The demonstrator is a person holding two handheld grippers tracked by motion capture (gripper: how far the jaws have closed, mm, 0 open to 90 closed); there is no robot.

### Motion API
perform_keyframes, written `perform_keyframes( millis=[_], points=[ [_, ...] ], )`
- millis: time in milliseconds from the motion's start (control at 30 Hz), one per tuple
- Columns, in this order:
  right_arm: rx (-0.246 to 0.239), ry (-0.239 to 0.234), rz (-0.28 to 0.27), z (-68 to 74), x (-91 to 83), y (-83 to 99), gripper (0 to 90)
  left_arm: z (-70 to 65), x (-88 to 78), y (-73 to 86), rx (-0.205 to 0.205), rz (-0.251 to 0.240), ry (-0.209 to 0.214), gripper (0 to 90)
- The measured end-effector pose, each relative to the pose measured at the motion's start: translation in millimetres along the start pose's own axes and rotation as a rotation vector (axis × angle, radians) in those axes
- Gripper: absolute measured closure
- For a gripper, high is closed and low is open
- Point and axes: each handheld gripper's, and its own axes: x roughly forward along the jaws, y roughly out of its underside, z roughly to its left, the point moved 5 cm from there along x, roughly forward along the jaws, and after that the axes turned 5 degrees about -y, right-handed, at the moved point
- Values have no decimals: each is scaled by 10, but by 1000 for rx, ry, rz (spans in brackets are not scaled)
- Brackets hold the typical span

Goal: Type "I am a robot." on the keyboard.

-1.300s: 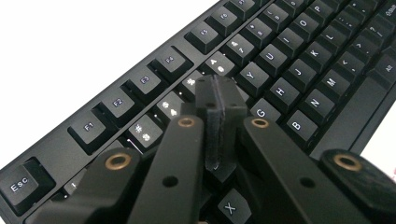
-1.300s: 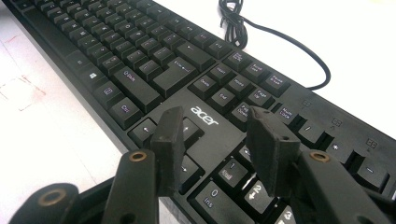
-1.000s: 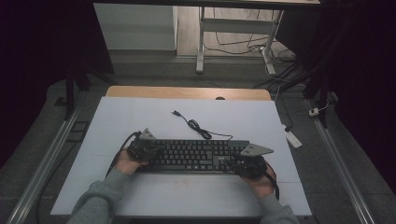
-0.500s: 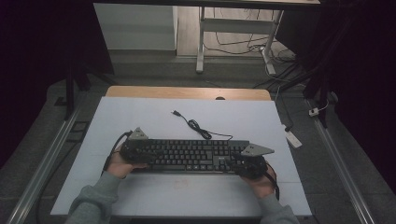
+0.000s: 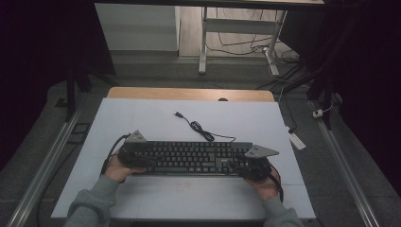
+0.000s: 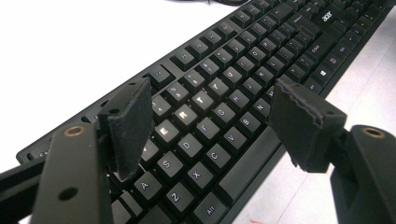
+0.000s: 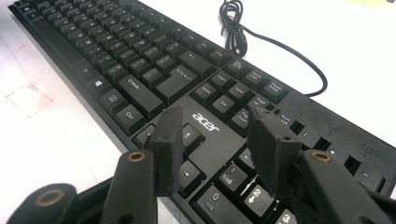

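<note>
A black keyboard [image 5: 189, 158] lay flat across the near half of the white surface [image 5: 142, 118], its cable [image 5: 201, 130] coiled just behind it. The left gripper [image 6: 210, 112] hung over the keyboard's left end — its fingers had just been opening and stood wide above the letter keys, pressing on nothing. The right gripper [image 7: 212, 140] hovered over the right end by the arrow keys — fingers apart too, gripping nothing.
</note>
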Motion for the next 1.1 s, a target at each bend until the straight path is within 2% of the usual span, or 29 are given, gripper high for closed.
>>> perform_keyframes(
  millis=[333, 633, 767, 867, 1100],
  points=[
    [-5, -15, -25, 75, 22, -92, 500, 2, 7, 1, -2, 4, 11, 303],
    [-10, -35, -45, 137, 86, -209, 510, 1, 7, 1, -3, 3, 16, 303],
    [-13, -47, -60, 173, 113, -278, 567, 7, 5, 0, -4, 2, 14, 303],
    [-13, -65, -64, 207, 142, -317, 642, 6, 2, -1, -5, 1, 13, 303],
    [-44, -115, -45, 298, 269, -394, 827, 7, 11, 1, -2, 3, 13, 303]
  ],
)
